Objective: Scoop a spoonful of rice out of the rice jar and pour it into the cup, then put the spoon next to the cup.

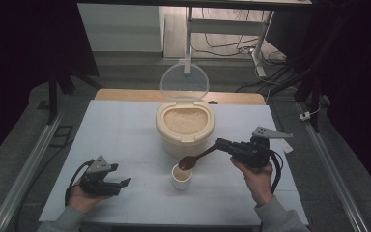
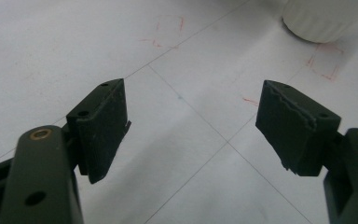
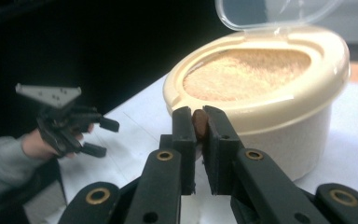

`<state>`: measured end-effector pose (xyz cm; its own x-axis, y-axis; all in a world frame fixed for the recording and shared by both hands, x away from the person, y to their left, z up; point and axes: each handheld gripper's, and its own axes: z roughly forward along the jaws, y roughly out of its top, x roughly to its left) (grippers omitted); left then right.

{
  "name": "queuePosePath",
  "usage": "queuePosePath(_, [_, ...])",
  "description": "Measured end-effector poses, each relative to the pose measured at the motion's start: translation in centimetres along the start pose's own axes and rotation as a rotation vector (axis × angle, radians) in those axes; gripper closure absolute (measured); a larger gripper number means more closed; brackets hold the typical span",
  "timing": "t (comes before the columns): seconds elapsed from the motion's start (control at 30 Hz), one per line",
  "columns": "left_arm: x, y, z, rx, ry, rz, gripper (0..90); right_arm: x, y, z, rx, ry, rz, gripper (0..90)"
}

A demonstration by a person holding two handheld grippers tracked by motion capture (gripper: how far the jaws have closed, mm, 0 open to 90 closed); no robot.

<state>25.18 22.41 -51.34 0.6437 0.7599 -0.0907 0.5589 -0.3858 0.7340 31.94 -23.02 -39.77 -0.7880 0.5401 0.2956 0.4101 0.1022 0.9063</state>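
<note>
Two tongs: right tongs [image 1: 221,143] clenched on spoon [image 1: 196,158] handle, bowl over cup [image 1: 181,177]; left tongs [image 1: 124,184] released, well apart.

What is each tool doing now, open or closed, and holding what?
Left tool: open, holding nothing, low over the table.
Right tool: closed on the spoon handle; the spoon bowl is over the cup.

Dim room, grey floor [image 1: 125,72]. White-covered table [image 1: 116,135] with wooden edge [image 1: 125,94]. Behind: white desk frame [image 1: 258,34], loose cables [image 1: 232,46]. Dark curtains [image 1: 24,48] both sides.
</note>
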Motion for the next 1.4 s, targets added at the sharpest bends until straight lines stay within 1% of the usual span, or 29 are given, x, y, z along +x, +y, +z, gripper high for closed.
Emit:
queuePosePath(0.03, [0.0,0.0,0.0,-0.001,0.001,-0.001,24.5,0.2,0.0,0.0,0.0,0.003,-0.015,83.6])
queuePosePath(0.07, [0.0,0.0,0.0,-0.001,0.001,-0.001,24.5,0.3,0.0,-0.1,-0.005,0.01,-0.015,83.6])
queuePosePath(0.13, [0.0,-0.1,-0.1,0.0,0.002,-0.003,24.5,0.2,0.1,-0.1,-0.012,0.023,-0.007,83.6])
queuePosePath(0.23, [0.0,-0.1,-0.1,-0.004,0.0,-0.005,24.5,-0.1,0.2,-0.5,-0.023,0.024,0.007,83.6])
queuePosePath(0.4, [0.0,0.0,-0.1,-0.006,0.0,-0.007,24.5,-0.8,0.4,-1.5,-0.041,0.034,0.036,83.6])
queuePosePath(0.67, [0.1,0.1,0.0,-0.007,0.0,-0.008,24.5,-1.8,1.2,-3.9,-0.054,0.011,0.048,83.6])
queuePosePath(0.9, [0.0,0.0,-0.1,-0.009,0.0,-0.006,24.6,-2.5,1.2,-5.1,-0.03,0.003,0.068,83.6])
queuePosePath(1.0, [0.2,0.1,0.0,-0.01,-0.002,-0.008,24.6,-2.9,1.2,-5.4,-0.012,0.006,0.084,83.6])
queuePosePath(1.07, [0.2,0.2,0.1,-0.008,-0.002,-0.008,24.5,-3.0,1.3,-5.5,0.016,0.009,0.087,83.6])
queuePosePath(1.1, [0.2,0.2,0.1,-0.007,-0.002,-0.009,24.6,-3.1,1.3,-5.5,0.033,0.01,0.087,83.6])
queuePosePath(1.27, [0.1,0.3,0.2,-0.004,-0.004,-0.002,24.6,-3.7,1.2,-5.2,0.135,0.058,0.105,83.6])
queuePosePath(1.4, [0.2,0.3,0.2,-0.006,-0.004,-0.003,24.6,-3.6,0.8,-4.5,0.201,0.066,0.102,83.6])
